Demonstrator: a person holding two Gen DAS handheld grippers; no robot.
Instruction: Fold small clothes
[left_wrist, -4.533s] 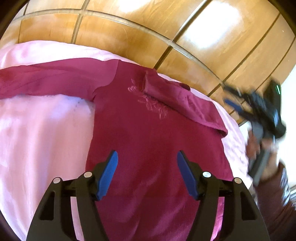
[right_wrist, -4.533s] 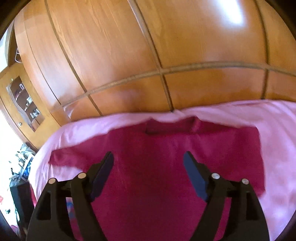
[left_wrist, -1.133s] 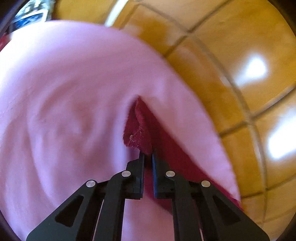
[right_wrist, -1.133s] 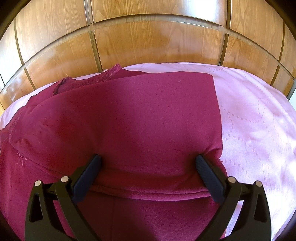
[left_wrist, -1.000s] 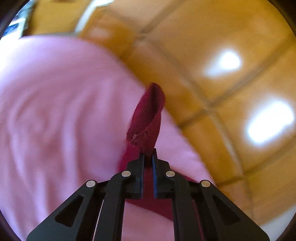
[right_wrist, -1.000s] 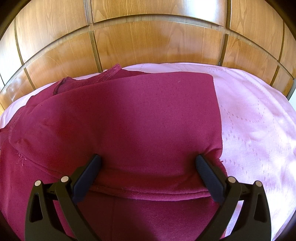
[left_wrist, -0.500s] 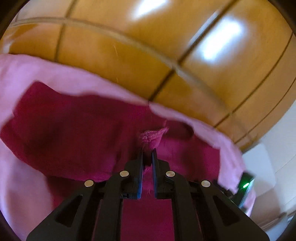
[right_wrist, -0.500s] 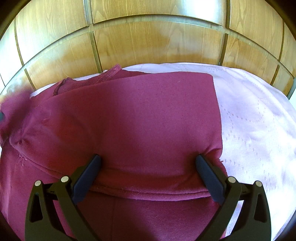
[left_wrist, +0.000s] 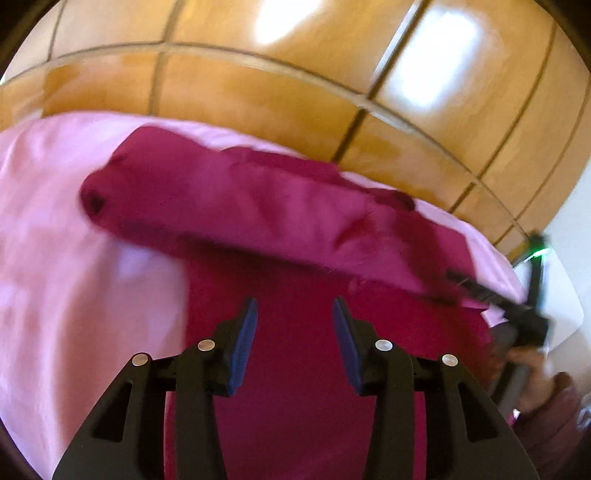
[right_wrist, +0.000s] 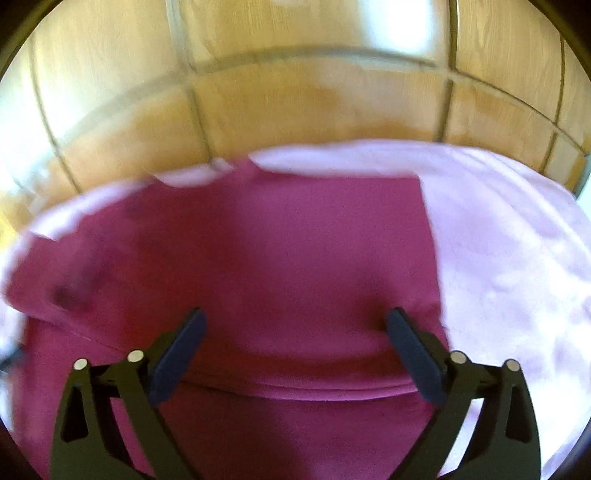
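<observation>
The left gripper (left_wrist: 294, 332) hung over the dark red shirt (left_wrist: 295, 354) with its jaws opening and nothing between the ribbed blue pads (left_wrist: 242, 350); the cloth lay below them, untouched. Its black arms ran out of the bottom edge of the left wrist view, so the hand on it was hidden. The right gripper (right_wrist: 294, 354) stood with its jaws wide apart above the shirt (right_wrist: 258, 258), the dark pads (right_wrist: 177, 354) clear of the fabric as far as the blur allowed; whether their tips brushed the fold beneath could not be told. The shirt was soft, matte knit, lying flat on the pink bedspread (left_wrist: 74, 295). A sleeve (left_wrist: 221, 206) lay folded across the shirt's upper part as a long, rumpled band, its open cuff at the shirt's left side. In the right wrist view a straight folded edge marked the shirt's right side, and a curved hem crossed near the pads. The bedspread (right_wrist: 509, 258) was smooth and faintly patterned, reaching past the shirt on both sides. Beyond the shirt rose glossy wooden panels (left_wrist: 295, 92) with dark seams and bright glare. At the shirt's right edge in the left wrist view, the right gripper (left_wrist: 517, 314) and a person's hand (left_wrist: 532, 369) showed only as a smear with a green light.
</observation>
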